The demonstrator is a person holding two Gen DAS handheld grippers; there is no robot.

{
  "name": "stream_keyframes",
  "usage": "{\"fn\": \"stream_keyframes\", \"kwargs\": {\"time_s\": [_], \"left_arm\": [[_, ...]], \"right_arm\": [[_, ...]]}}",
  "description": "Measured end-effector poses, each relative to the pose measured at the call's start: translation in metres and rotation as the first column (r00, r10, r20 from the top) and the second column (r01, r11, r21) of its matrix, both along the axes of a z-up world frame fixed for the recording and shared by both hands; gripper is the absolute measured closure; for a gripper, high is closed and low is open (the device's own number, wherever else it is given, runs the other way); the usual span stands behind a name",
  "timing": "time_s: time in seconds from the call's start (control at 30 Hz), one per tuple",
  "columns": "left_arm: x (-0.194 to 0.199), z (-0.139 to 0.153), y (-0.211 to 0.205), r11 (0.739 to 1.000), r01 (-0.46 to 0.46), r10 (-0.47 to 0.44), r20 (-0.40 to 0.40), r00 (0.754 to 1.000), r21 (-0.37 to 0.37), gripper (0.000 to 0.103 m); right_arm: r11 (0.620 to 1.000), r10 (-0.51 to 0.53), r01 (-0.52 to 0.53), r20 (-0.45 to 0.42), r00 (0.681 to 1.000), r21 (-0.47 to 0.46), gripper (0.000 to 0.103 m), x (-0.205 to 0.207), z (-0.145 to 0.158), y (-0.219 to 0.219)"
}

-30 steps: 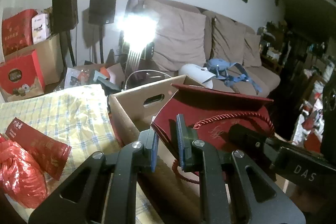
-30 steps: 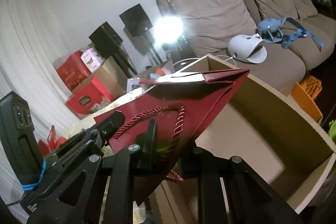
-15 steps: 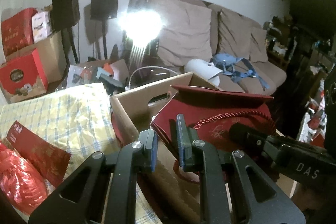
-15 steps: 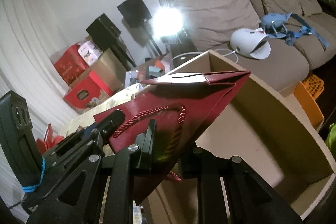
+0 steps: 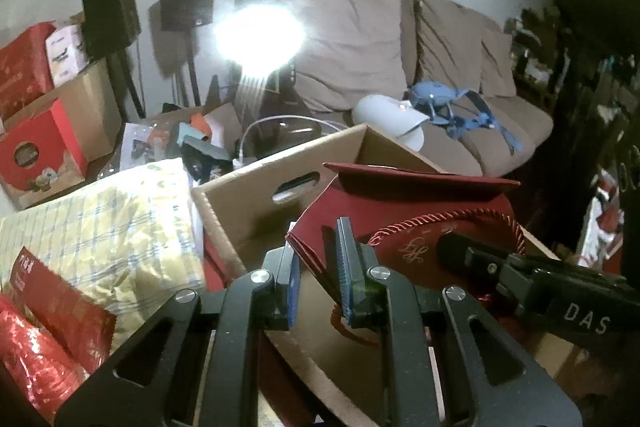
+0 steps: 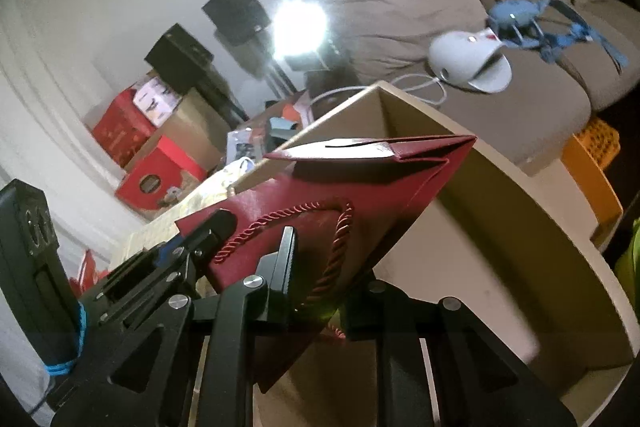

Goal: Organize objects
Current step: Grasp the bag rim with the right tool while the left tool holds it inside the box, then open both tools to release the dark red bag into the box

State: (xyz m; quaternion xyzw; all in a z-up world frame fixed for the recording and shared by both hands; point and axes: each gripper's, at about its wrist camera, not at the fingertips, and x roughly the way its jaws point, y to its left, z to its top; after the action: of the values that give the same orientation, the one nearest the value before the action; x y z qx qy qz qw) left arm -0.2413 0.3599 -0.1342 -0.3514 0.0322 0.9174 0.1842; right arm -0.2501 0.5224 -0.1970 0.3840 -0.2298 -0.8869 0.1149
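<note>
A dark red paper gift bag with a twisted rope handle hangs tilted over an open cardboard box. My left gripper is shut on the bag's near left edge, its blue pads pinching the paper. In that view my right gripper comes in from the right and grips the bag's face near the handle. In the right wrist view the bag fills the middle and my right gripper is shut on its lower edge, one finger hidden behind the paper. The box lies open beneath, its inside bare.
A yellow checked cloth covers the table to the left, with red packets and a red plastic bag on it. Behind stand a brown sofa, a white dome-shaped object, speakers, red boxes and a glaring lamp.
Both grippers have carried the bag forward and a little down over the box. The box's rim and the sofa now look closer. Both grips hold as before.
</note>
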Motion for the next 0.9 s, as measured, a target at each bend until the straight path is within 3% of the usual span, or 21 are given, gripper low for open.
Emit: {"fn": "stream_keyframes", "kwargs": {"time_s": [0.3, 0.6, 0.73, 0.9], "left_arm": [[-0.010, -0.014, 0.013, 0.997, 0.040, -0.037, 0.049, 0.998, -0.061, 0.087], [-0.023, -0.014, 0.022, 0.986, 0.124, -0.118, 0.062, 0.991, -0.109, 0.086], [-0.032, -0.015, 0.026, 0.984, 0.147, -0.139, 0.090, 0.986, -0.099, 0.086], [-0.039, -0.018, 0.031, 0.982, 0.157, -0.146, 0.110, 0.983, -0.102, 0.083]], "right_arm": [[0.996, -0.036, 0.043, 0.087, 0.996, -0.080, 0.084, -0.006, -0.020, 0.012], [0.994, -0.067, 0.075, 0.092, 0.993, -0.083, 0.079, -0.007, -0.025, 0.011], [0.981, -0.073, 0.095, 0.130, 0.989, -0.172, 0.076, -0.010, -0.036, 0.023], [0.980, -0.075, 0.100, 0.143, 0.987, -0.173, 0.072, -0.011, -0.036, 0.027]]}}
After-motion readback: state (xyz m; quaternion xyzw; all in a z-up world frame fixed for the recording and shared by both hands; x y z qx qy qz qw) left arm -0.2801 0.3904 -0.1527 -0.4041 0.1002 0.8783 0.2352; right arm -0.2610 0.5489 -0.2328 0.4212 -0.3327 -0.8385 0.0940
